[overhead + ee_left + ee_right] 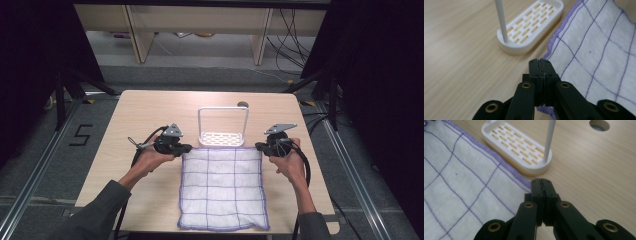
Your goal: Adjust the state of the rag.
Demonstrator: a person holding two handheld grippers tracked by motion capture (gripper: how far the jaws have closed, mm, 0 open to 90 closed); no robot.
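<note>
White cloth (222, 187) with purple grid and purple stitched hem lies flat on the near centre of the table (135, 115), just before the white slotted rack (222, 131). Left gripper (186, 148) and right gripper (259, 146) each pinch a far corner, jaws fully closed.

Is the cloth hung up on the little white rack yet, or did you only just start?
Only just started. Done: both grippers have shut on the cloth's far corners, the left gripper on one and the right gripper on the other. In hand: holding those corners, with most of the cloth flat on the table. Probably left: lifting it and draping it over the bare white rack.
</note>
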